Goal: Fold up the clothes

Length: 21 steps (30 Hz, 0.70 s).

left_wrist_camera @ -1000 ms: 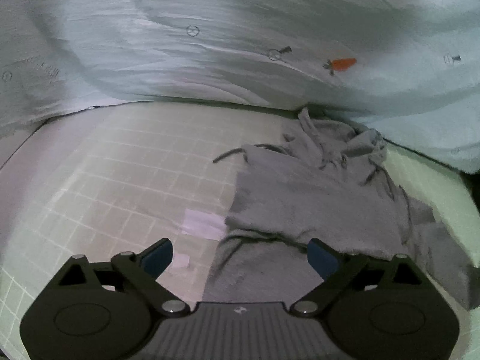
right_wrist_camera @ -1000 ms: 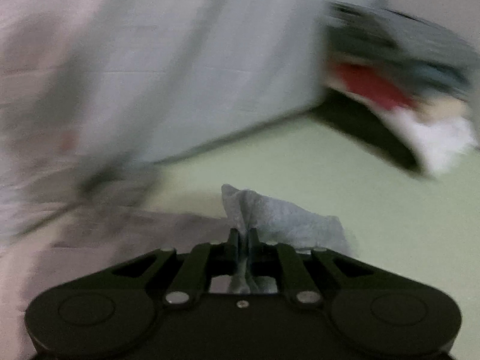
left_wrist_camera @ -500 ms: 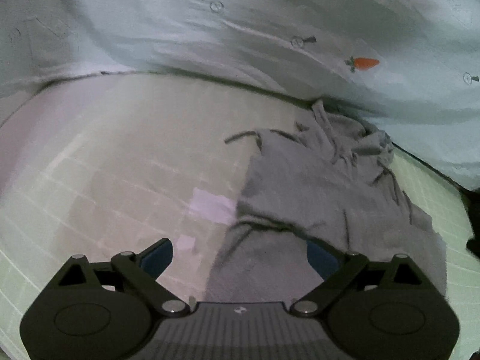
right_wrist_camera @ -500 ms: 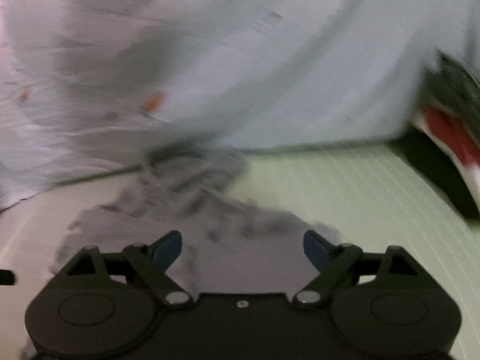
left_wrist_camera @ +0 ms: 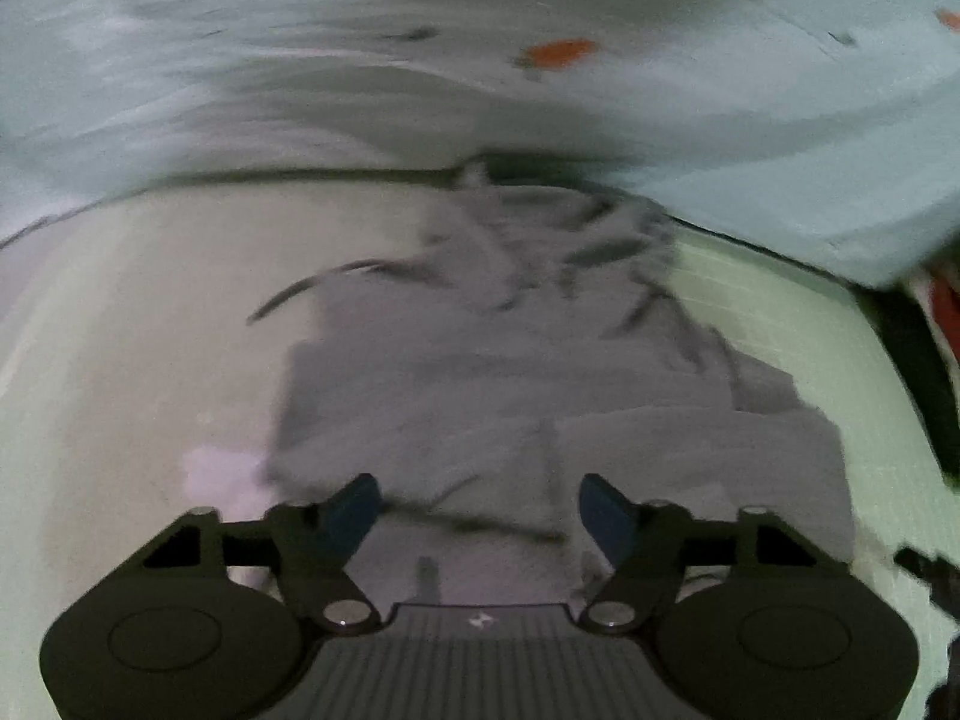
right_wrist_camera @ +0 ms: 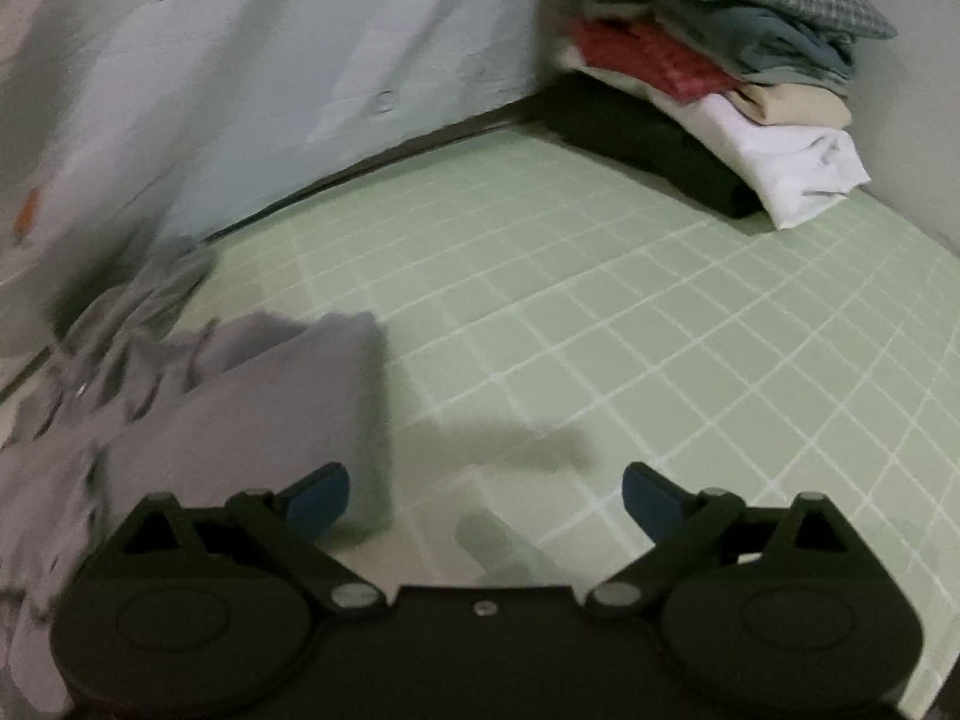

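Left wrist view shows the grey garment point(left_wrist_camera: 540, 396) spread on the green gridded mat point(left_wrist_camera: 780, 312), seemingly part-folded, though blur hides detail. The left claw point(left_wrist_camera: 480, 510) tilts down over its near edge, jaws just narrowing, cloth between but not pinched. Rightward, the right claw point(right_wrist_camera: 486, 498) has just opened wide, empty, angled down beside the garment's corner, near stacked clothes point(right_wrist_camera: 720, 78).

Soft matt grey knit garment point(left_wrist_camera: 540, 384), smooth gridded green mat point(right_wrist_camera: 630, 300), wrinkled pale cotton sheet point(left_wrist_camera: 660, 120), matt black plastic fingers point(right_wrist_camera: 651, 501)
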Motion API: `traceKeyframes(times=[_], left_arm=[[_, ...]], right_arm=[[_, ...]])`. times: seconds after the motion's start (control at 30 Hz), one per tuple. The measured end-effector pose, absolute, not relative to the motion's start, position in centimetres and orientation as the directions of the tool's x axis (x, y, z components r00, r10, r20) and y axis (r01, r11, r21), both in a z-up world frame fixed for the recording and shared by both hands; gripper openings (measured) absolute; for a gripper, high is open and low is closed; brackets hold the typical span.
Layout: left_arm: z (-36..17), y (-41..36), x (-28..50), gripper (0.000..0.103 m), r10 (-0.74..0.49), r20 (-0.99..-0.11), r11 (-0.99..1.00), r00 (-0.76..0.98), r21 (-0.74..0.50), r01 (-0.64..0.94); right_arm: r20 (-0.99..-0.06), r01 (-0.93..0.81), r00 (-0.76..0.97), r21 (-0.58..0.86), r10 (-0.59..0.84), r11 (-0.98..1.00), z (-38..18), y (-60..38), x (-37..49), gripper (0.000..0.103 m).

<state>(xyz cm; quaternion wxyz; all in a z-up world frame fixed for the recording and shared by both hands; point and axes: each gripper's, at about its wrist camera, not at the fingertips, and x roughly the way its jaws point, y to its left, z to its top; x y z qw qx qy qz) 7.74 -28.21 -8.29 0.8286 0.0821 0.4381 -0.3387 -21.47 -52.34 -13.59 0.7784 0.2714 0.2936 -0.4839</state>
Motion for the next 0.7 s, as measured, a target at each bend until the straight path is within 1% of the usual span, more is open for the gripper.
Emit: traceKeyframes(times=[0.07,0.1,0.33,0.37,0.4,0.47,0.53,0.57,0.6,0.67,0.7], left_arm=[[-8.7,-30.7,7.8,0.06,-0.496,-0.789,0.721,0.362,-0.143,0.678],[-8.9,-31.9,7.8,0.06,-0.493,-0.797,0.709,0.349,-0.135,0.692],[-10.9,-37.8,7.7,0.061,-0.454,-0.855,0.666,0.252,-0.138,0.733],[-11.2,-38.5,7.6,0.062,-0.446,-0.861,0.66,0.243,-0.133,0.739],[-11.5,-39.2,7.5,0.067,-0.435,-0.868,0.657,0.238,-0.125,0.744],[-12.1,-40.5,7.3,0.074,-0.416,-0.881,0.649,0.226,-0.113,0.753],[-12.6,-41.2,7.0,0.074,-0.417,-0.886,0.635,0.201,-0.126,0.762],[-12.8,-41.4,6.8,0.076,-0.42,-0.888,0.627,0.186,-0.136,0.767],[-12.9,-41.7,6.6,0.08,-0.418,-0.891,0.622,0.177,-0.139,0.77],[-13.4,-42.1,6.1,0.083,-0.405,-0.896,0.614,0.181,-0.12,0.78],[-13.6,-42.4,5.7,0.083,-0.396,-0.899,0.606,0.185,-0.105,0.788]], right_arm=[[-0.724,0.917,0.348,0.13,-0.596,0.377,-13.7,-53.5,-20.7,0.099],[-0.727,0.917,0.344,0.125,-0.594,0.378,-13.9,-54.1,-20.2,0.099],[-0.767,0.917,0.306,0.08,-0.564,0.39,-15.5,-54.8,-18.7,0.099],[-0.771,0.923,0.297,0.079,-0.564,0.377,-15.8,-54.9,-18.7,0.099],[-0.774,0.928,0.288,0.08,-0.564,0.365,-16.0,-55.0,-18.8,0.099],[-0.777,0.935,0.276,0.081,-0.566,0.345,-16.1,-55.2,-19.0,0.099],[-0.778,0.937,0.274,0.083,-0.565,0.34,-16.2,-55.4,-19.1,0.099],[-0.779,0.938,0.273,0.085,-0.565,0.337,-16.3,-55.4,-19.1,0.099],[-0.779,0.939,0.272,0.086,-0.564,0.334,-16.3,-55.5,-19.1,0.099],[-0.782,0.94,0.27,0.087,-0.562,0.33,-16.4,-55.6,-19.2,0.099],[-0.784,0.939,0.269,0.085,-0.56,0.332,-16.5,-55.6,-19.2,0.099]])
